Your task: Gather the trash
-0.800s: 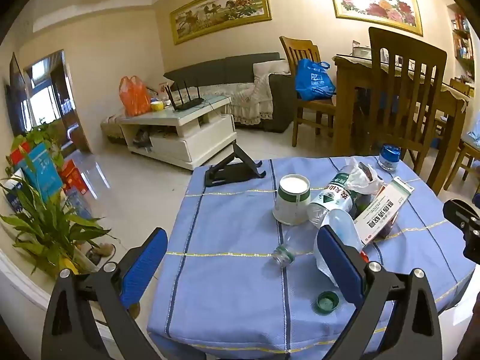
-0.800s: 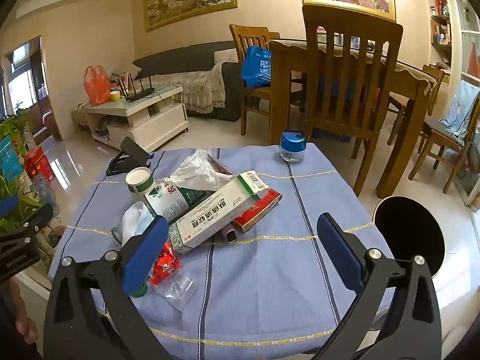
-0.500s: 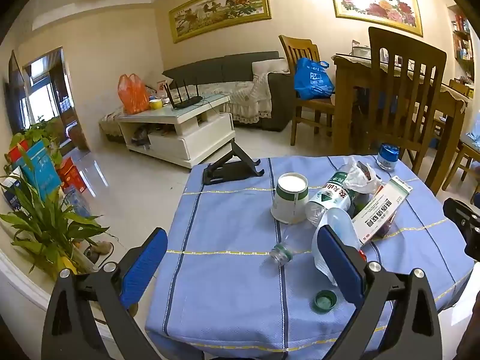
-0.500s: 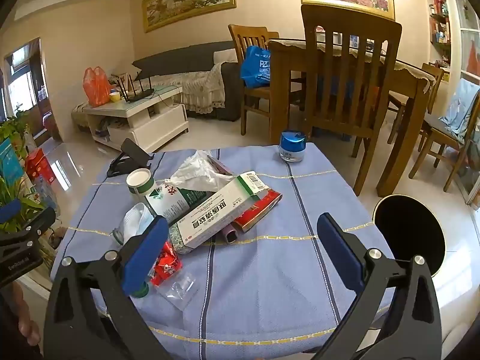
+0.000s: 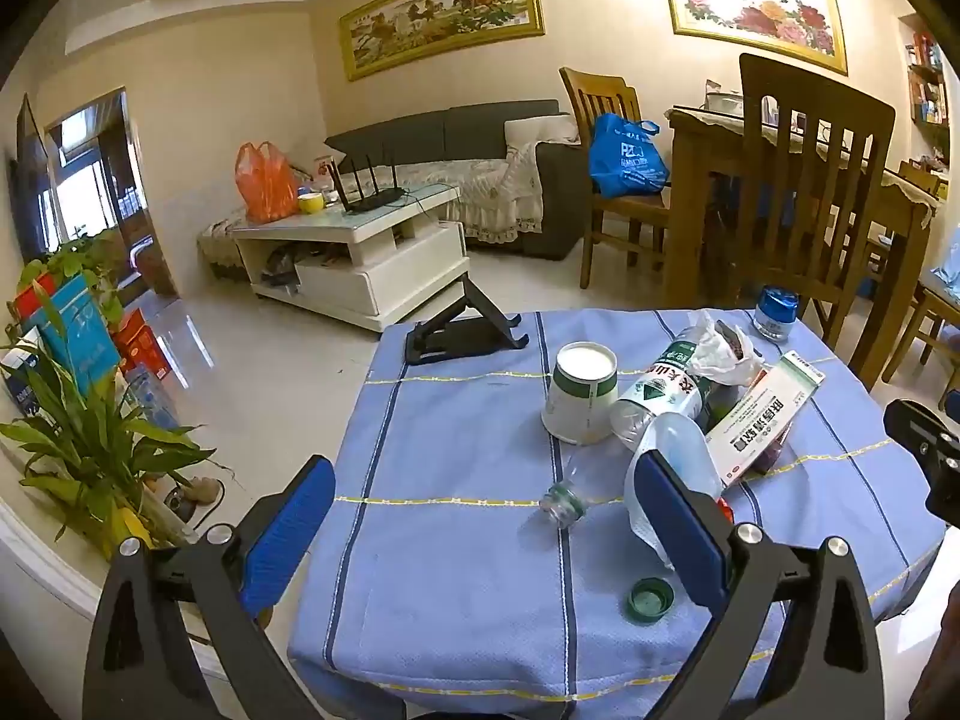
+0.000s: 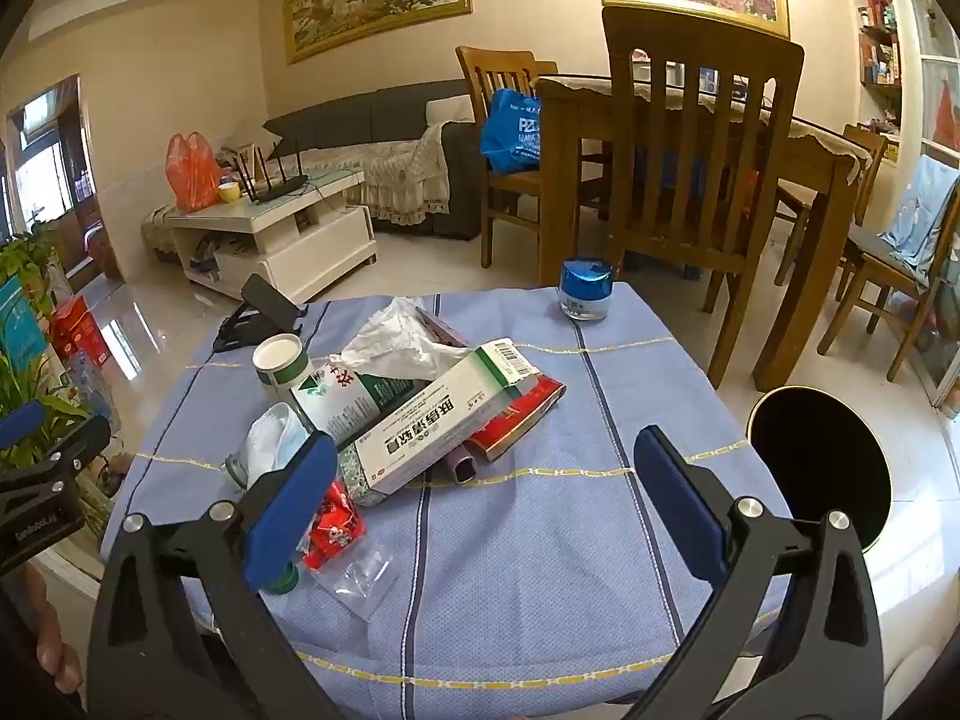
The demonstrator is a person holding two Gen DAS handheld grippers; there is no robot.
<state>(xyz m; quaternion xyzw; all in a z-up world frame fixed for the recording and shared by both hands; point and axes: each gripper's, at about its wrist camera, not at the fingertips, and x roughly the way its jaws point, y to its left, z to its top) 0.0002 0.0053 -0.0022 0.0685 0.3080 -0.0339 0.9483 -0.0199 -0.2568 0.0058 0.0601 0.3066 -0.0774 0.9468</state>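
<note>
The desk wears a blue cloth. On it lie a cup, bottle, box, jar and cap.

My two wrist cams both look fwd and down over the blue-clothed surface from its near edge, fairly close. Left cam sits toward the left side, right cam toward the right, w/ the black bin in view. Both share the trash pile, sofa and dining chairs.
</note>
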